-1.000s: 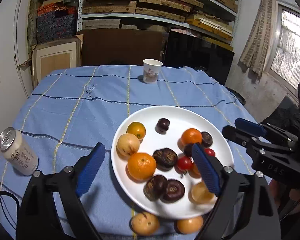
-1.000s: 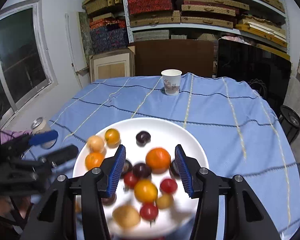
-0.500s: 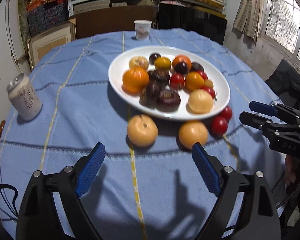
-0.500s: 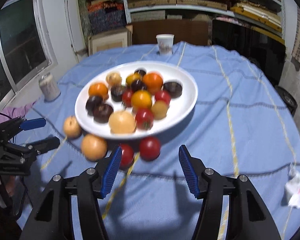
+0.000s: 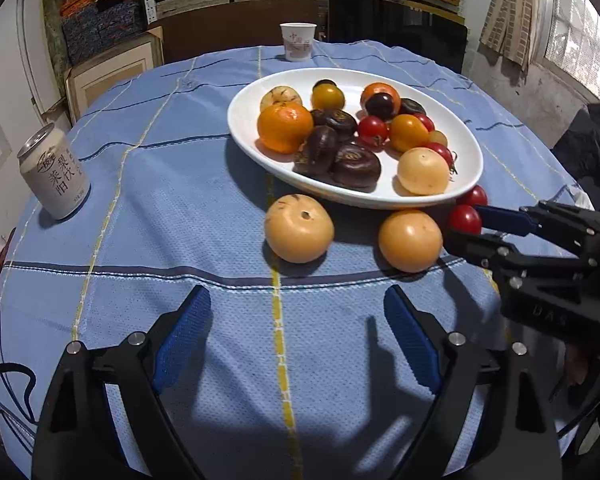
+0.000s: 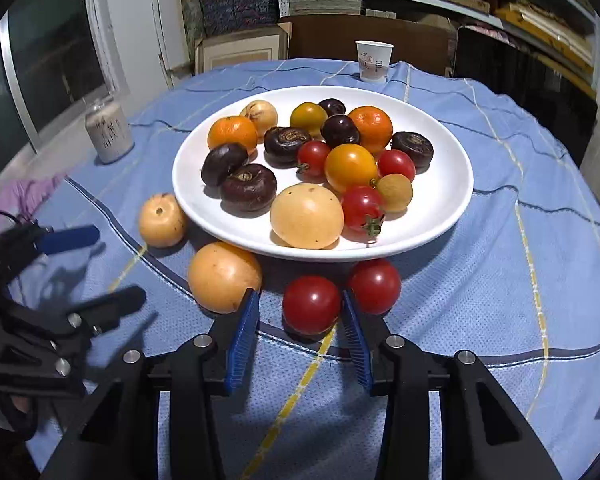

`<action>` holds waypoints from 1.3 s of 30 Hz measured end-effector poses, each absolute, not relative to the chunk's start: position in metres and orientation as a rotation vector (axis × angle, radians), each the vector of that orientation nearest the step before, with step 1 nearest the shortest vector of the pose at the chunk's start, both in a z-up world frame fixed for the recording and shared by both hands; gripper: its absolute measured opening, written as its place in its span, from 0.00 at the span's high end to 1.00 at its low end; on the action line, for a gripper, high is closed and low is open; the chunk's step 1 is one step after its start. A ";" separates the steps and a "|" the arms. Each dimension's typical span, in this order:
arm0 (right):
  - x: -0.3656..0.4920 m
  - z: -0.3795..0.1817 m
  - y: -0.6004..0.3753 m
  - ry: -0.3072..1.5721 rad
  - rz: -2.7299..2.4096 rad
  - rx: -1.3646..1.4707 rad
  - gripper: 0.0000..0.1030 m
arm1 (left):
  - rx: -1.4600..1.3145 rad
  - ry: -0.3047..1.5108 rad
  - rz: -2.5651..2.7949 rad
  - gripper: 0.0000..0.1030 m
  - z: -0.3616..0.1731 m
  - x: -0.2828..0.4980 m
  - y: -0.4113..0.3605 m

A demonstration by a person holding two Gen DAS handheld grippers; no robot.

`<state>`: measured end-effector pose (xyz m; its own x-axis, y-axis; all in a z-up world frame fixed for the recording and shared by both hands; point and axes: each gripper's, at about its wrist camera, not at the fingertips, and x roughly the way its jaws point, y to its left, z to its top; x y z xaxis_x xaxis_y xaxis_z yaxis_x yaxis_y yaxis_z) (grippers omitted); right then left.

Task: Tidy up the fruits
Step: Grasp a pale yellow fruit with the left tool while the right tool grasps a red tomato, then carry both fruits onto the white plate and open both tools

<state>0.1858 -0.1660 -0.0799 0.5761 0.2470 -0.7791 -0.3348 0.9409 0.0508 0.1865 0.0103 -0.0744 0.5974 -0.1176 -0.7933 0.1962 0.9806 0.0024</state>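
Tomato (image 6: 311,304) lower centre, on cloth just below plate (image 6: 452,208) | sits between right gripper (image 6: 298,320) pads, jaws narrowing, not pressing | round, no axis | left gripper (image 5: 296,336) wide, empty, farther

bright window light, soft shadows on tablecloth (image 5: 188,208), sharp focus, fisheye-bent dark edges

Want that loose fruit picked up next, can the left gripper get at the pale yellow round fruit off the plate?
Probably yes: the pale yellow round fruit lies ahead of the left gripper, jaws open, bare cloth between.
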 end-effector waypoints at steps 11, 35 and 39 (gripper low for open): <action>0.174 -0.074 -0.174 0.851 0.333 -0.057 0.72 | 0.077 0.916 -0.120 0.16 -0.077 0.223 0.014; 0.130 -0.063 -0.204 0.774 0.326 0.076 0.72 | 0.139 0.841 -0.178 0.60 -0.065 0.198 0.000; 0.129 -0.062 -0.205 0.772 0.325 0.073 0.72 | 0.152 0.820 -0.196 0.60 -0.056 0.187 -0.006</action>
<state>0.1291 -0.2051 -0.0618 0.6696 0.3144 -0.6729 -0.2613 0.9478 0.1828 0.1865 -0.0062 -0.0563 0.6658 -0.1143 -0.7373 0.2312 0.9712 0.0582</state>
